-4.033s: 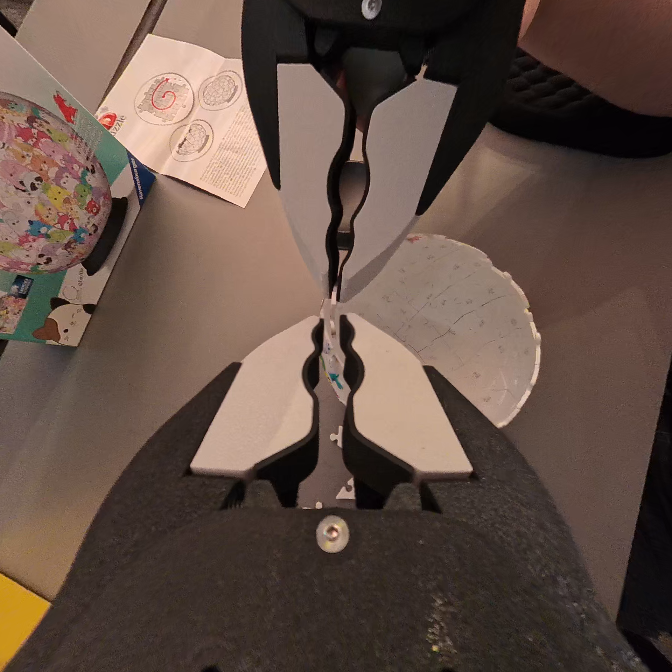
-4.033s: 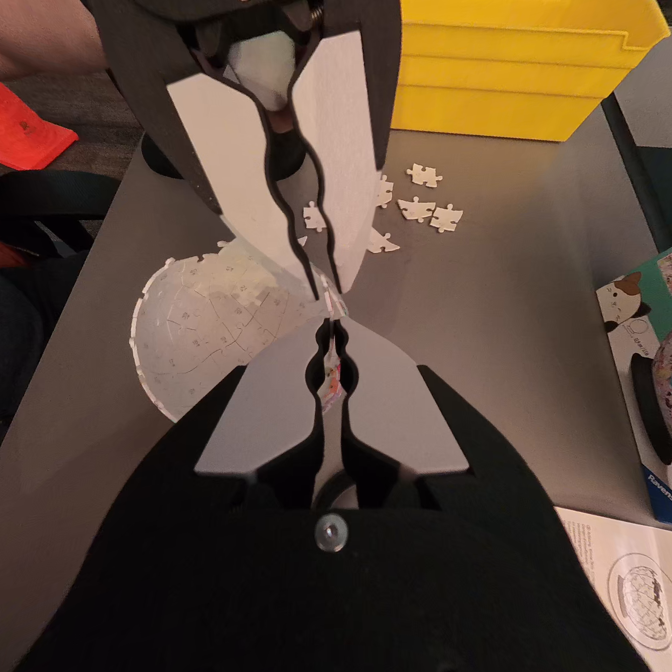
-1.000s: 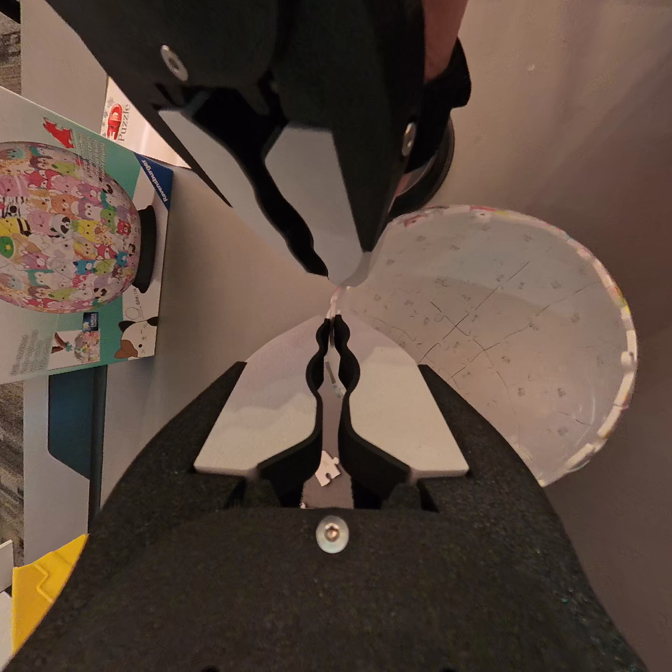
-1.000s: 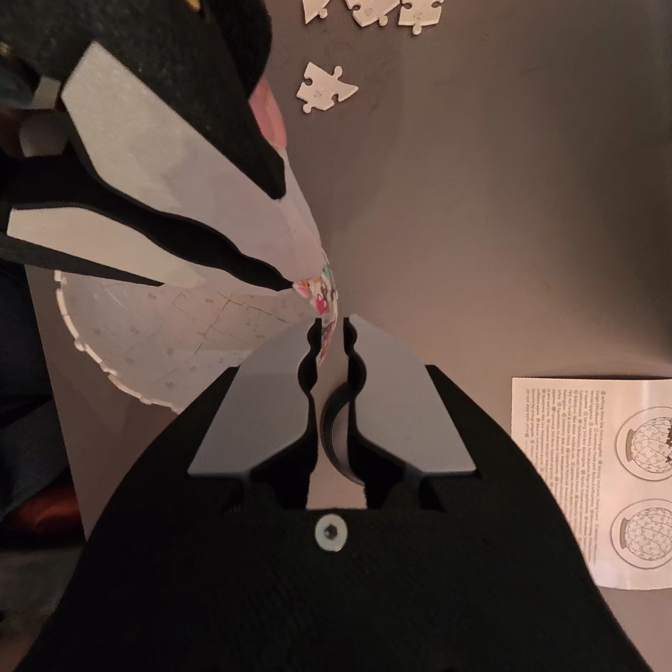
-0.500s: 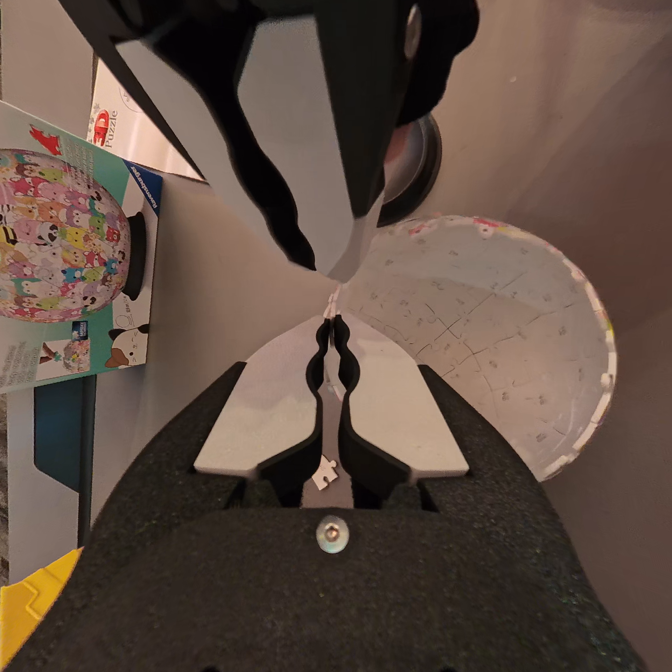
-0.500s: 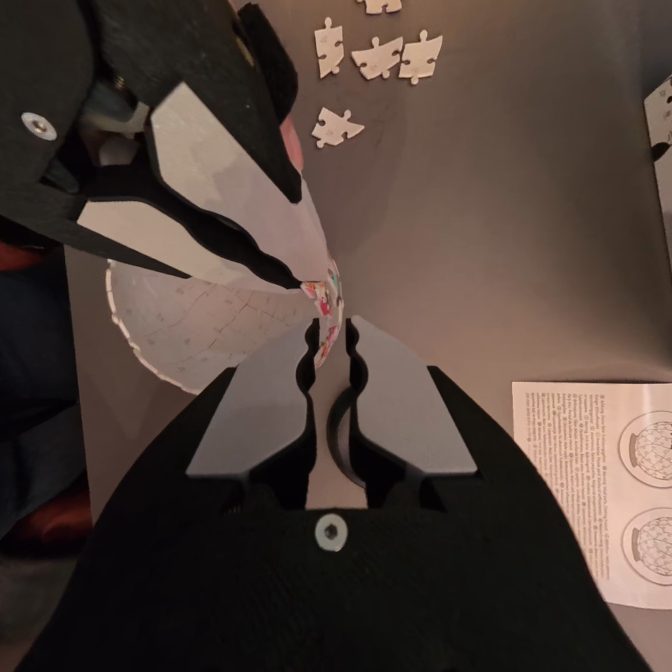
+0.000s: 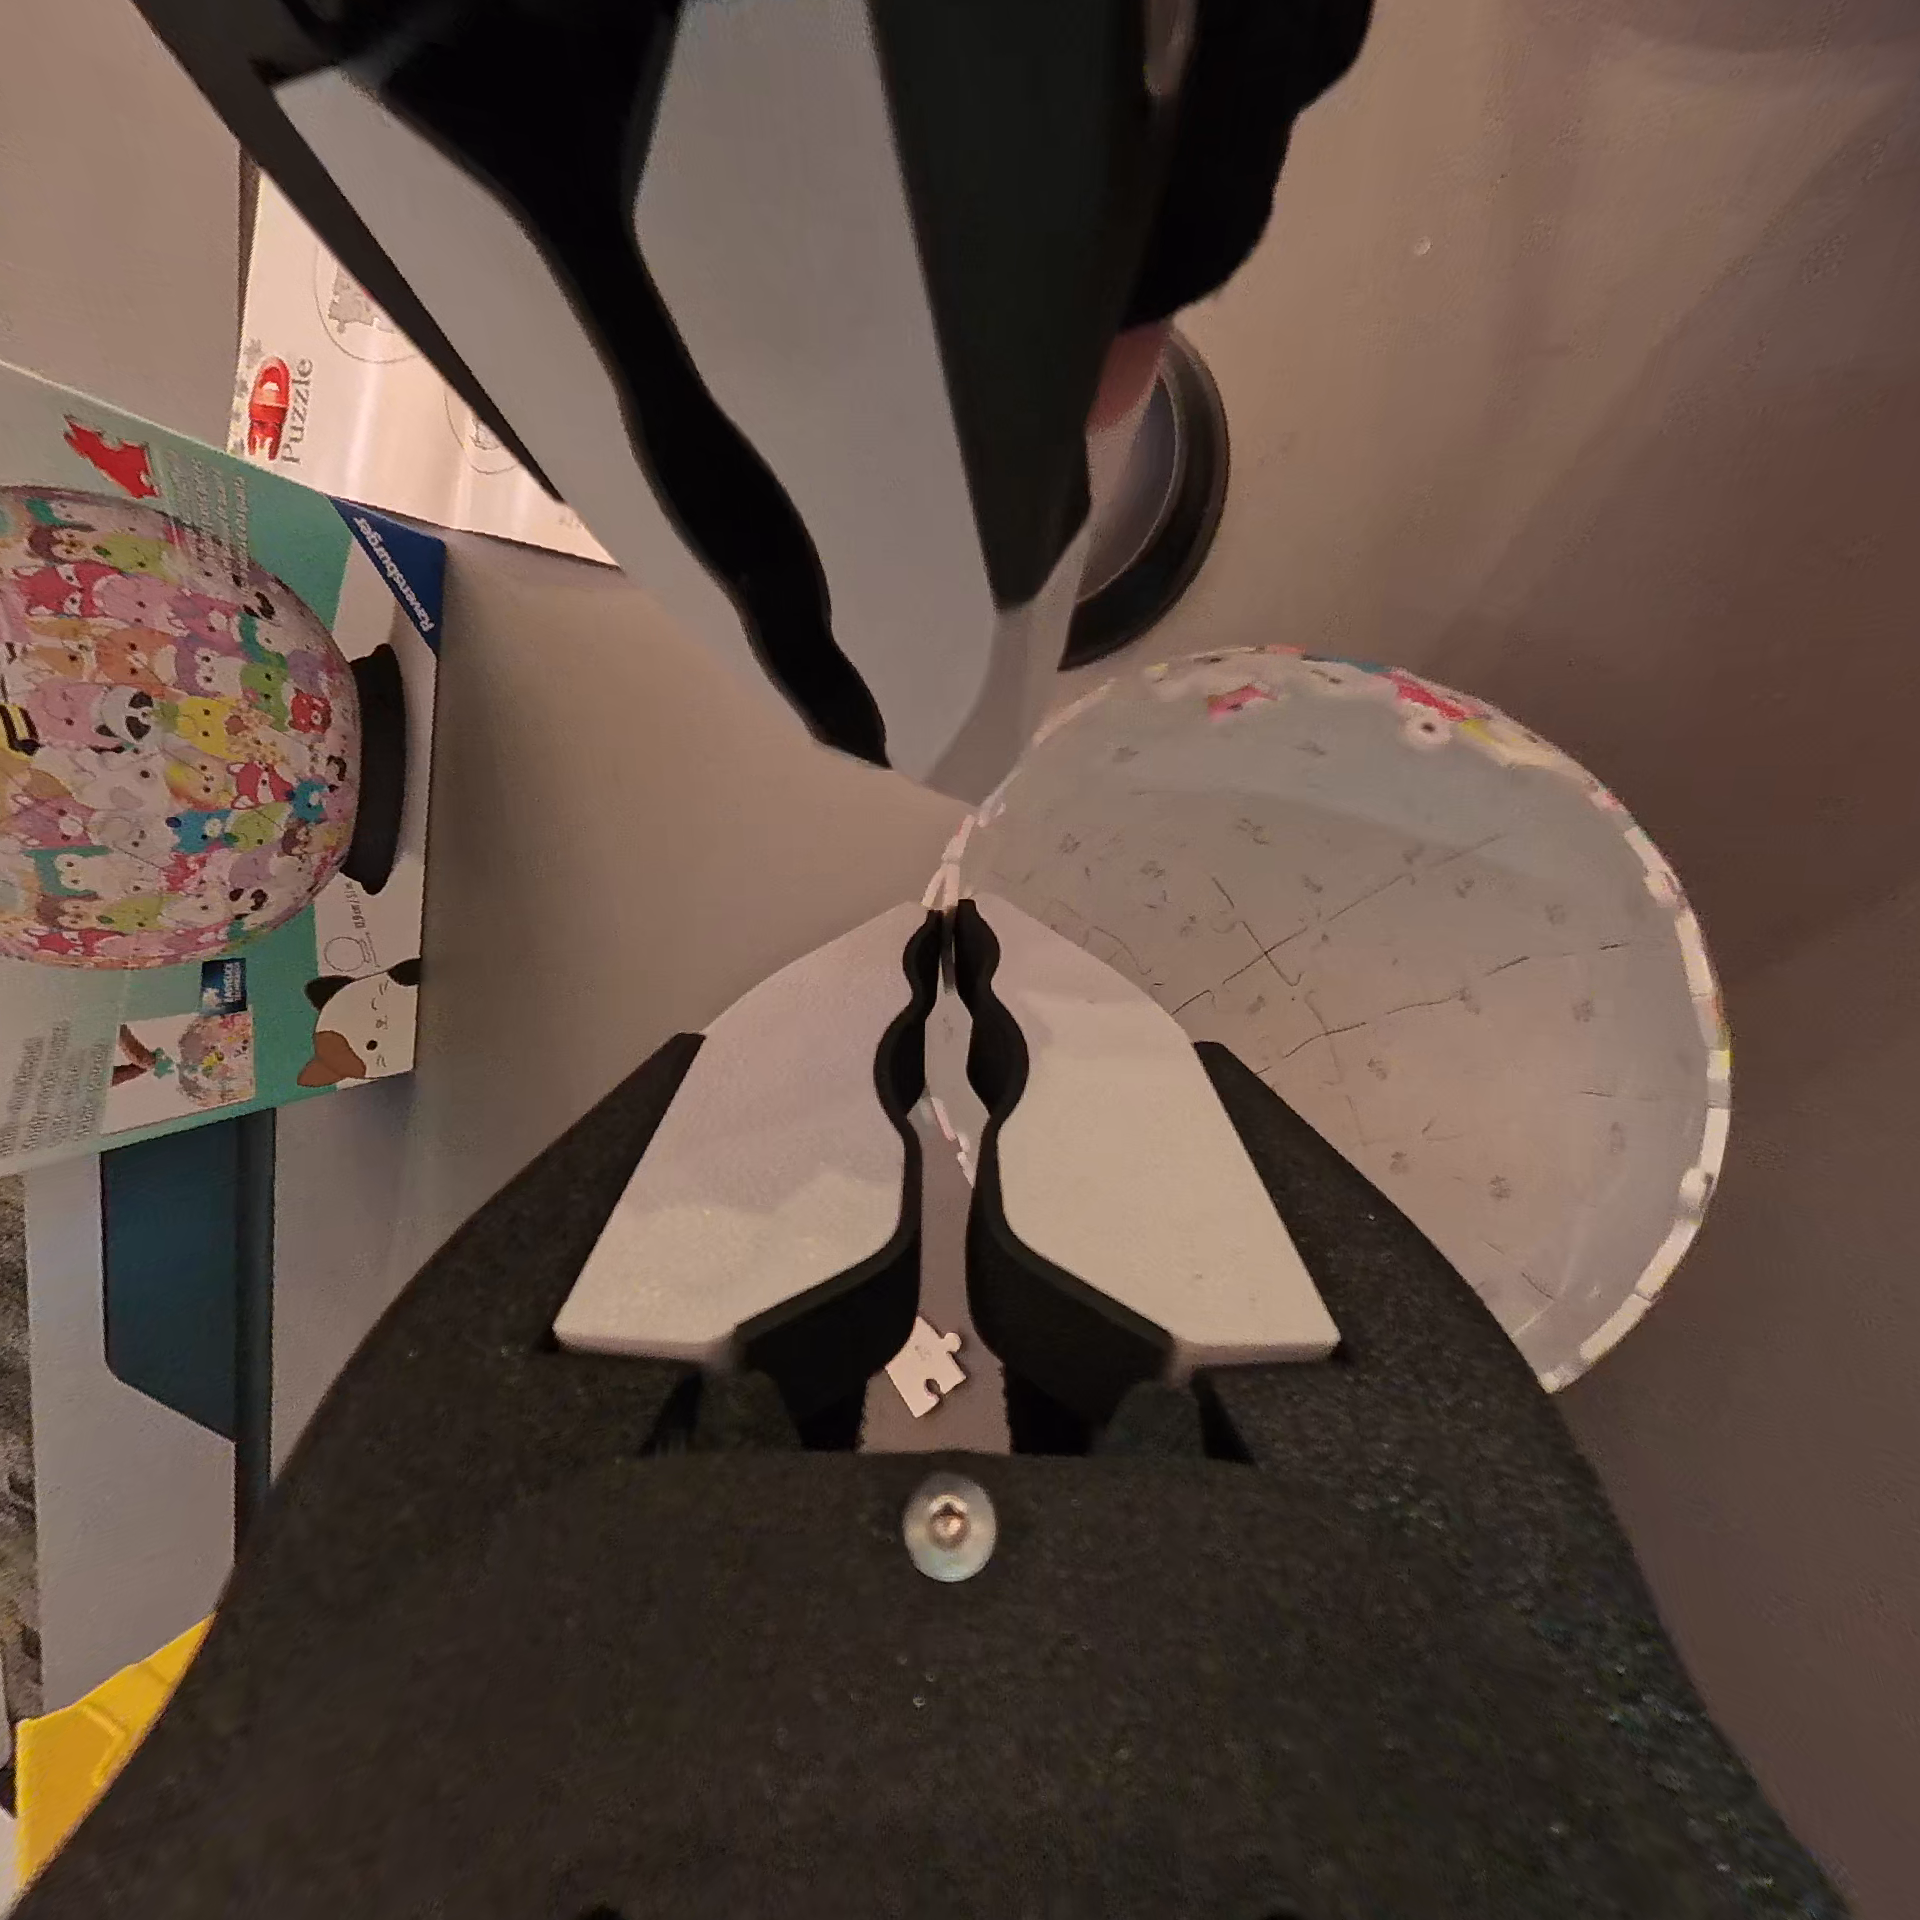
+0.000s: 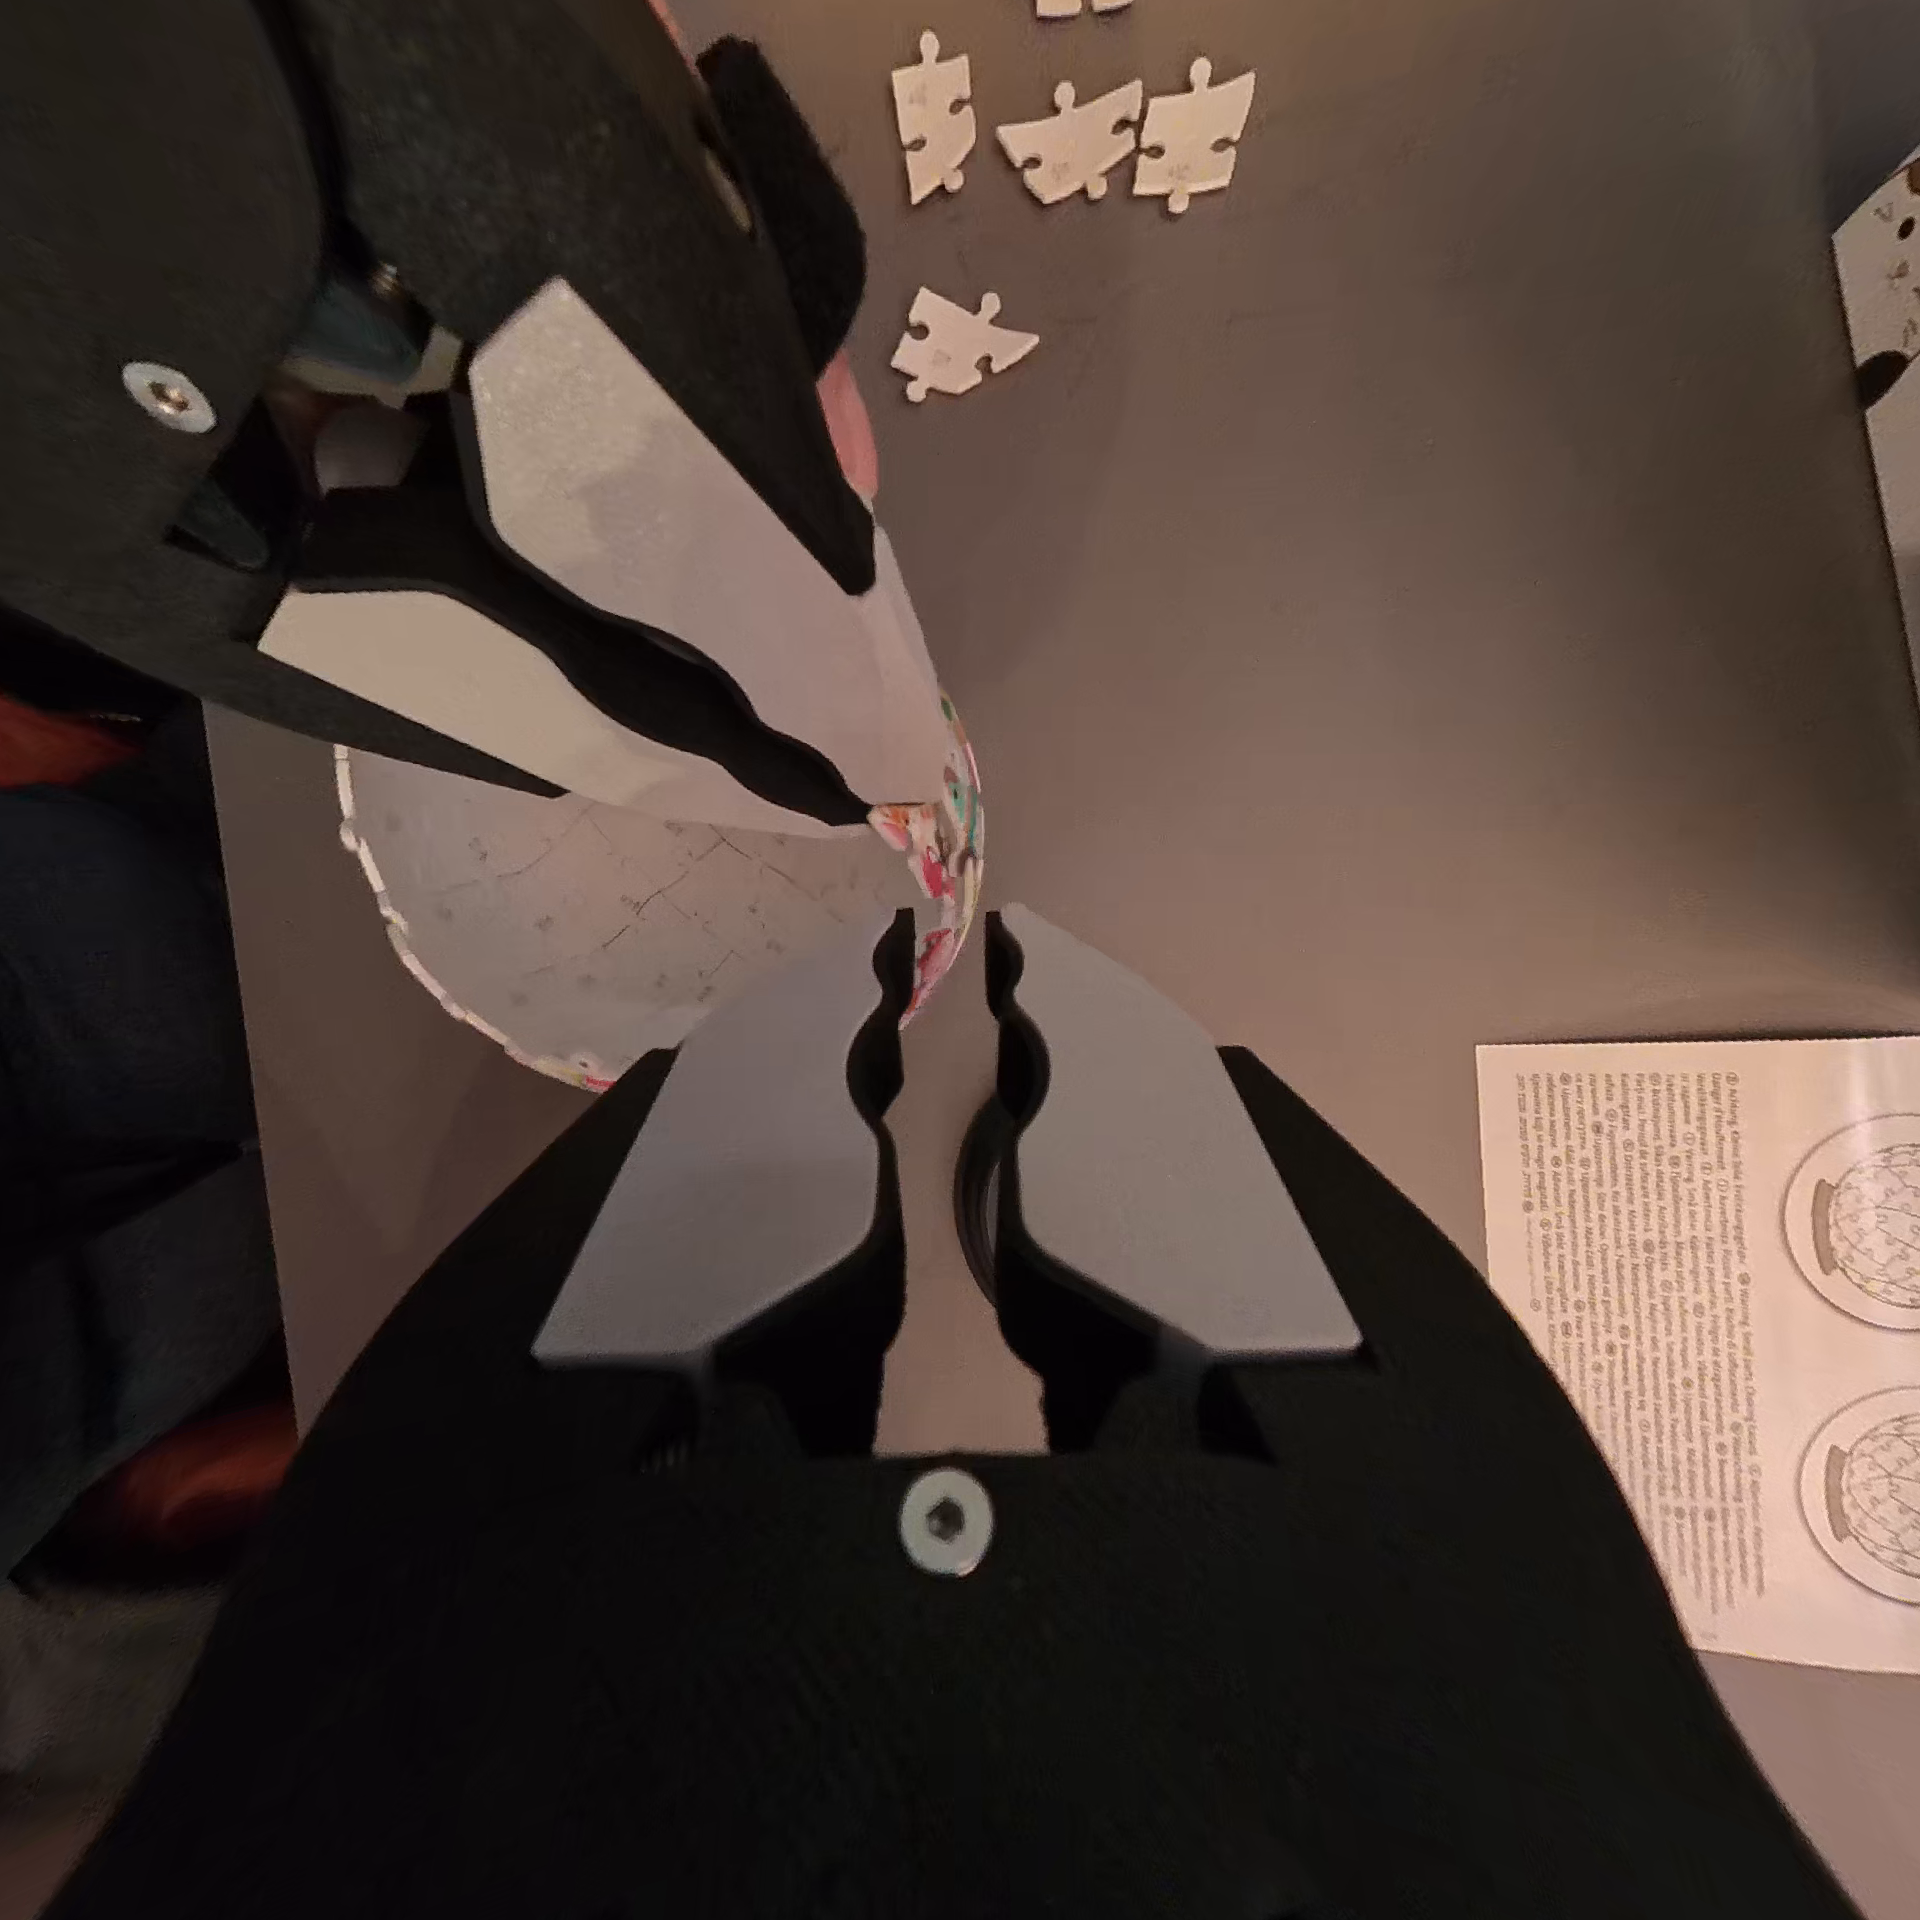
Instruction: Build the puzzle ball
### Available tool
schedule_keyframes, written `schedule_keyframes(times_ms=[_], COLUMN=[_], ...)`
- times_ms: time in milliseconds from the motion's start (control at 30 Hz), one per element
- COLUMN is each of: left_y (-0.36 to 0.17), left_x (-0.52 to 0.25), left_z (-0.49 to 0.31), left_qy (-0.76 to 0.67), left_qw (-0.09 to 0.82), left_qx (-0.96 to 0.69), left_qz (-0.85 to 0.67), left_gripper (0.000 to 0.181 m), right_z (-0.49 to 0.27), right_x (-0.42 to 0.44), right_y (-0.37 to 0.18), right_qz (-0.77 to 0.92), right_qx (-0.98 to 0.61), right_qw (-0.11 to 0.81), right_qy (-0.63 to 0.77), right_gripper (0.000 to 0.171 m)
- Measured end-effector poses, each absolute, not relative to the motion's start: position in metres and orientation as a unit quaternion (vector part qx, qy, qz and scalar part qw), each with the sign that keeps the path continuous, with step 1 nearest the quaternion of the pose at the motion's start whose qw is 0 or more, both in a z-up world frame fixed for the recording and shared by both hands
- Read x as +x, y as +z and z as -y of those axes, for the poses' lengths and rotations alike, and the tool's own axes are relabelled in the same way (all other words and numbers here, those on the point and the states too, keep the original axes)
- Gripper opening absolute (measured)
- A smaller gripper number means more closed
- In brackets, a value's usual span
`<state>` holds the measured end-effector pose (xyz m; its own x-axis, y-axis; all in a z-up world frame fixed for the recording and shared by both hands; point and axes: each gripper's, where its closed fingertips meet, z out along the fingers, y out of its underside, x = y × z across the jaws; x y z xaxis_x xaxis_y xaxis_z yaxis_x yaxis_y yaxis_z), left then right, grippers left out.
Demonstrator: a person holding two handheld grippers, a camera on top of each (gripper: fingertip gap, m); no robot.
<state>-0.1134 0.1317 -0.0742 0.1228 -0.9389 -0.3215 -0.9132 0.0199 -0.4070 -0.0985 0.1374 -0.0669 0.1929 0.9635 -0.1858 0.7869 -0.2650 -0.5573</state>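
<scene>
The half-built puzzle ball (image 7: 1351, 987) is a white-lined half shell with a coloured outside, held in the air. My left gripper (image 7: 945, 912) is shut on its rim. In the right wrist view, the left gripper (image 8: 868, 816) reaches in from the upper left onto the rim of the ball (image 8: 582, 894). My right gripper (image 8: 948, 920) stands narrowly open, with the coloured rim between its fingers and a gap on the right side. It enters the left wrist view from the top (image 7: 925, 764).
Several loose white pieces (image 8: 1070, 156) lie on the dark table, one apart (image 8: 961, 343), another under my left gripper (image 7: 930, 1371). The instruction sheet (image 8: 1704, 1340) lies right. The puzzle box (image 7: 187, 727) stands left. The black stand ring (image 7: 1153, 499) lies behind. My left and right fingertips are right by each other.
Both grippers and the half ball have shifted together, bringing more loose pieces into the right wrist view. The left grip on the rim and the right gripper's narrow gap are unchanged.
</scene>
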Motion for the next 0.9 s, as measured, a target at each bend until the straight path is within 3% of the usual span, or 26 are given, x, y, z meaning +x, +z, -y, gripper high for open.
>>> schedule_keyframes(times_ms=[167,567,900], left_y=[-0.069,-0.014,-0.003], left_x=[-0.112,-0.136,-0.126], left_z=[-0.128,-0.105,-0.074], left_qy=[-0.047,-0.128,-0.119], left_qw=[0.277,0.356,0.323], left_qx=[-0.700,-0.700,-0.671], left_qz=[-0.657,-0.606,-0.656], left_gripper=[0.002,0.002,0.002], right_z=[-0.137,-0.114,-0.074], right_x=[-0.098,-0.092,-0.125], right_y=[-0.047,0.022,0.011], right_qz=[0.578,0.548,0.626], right_qx=[-0.731,-0.655,-0.653], right_qw=[0.210,0.416,0.344], right_qy=[0.297,0.312,0.252], right_gripper=[0.014,0.019,0.019])
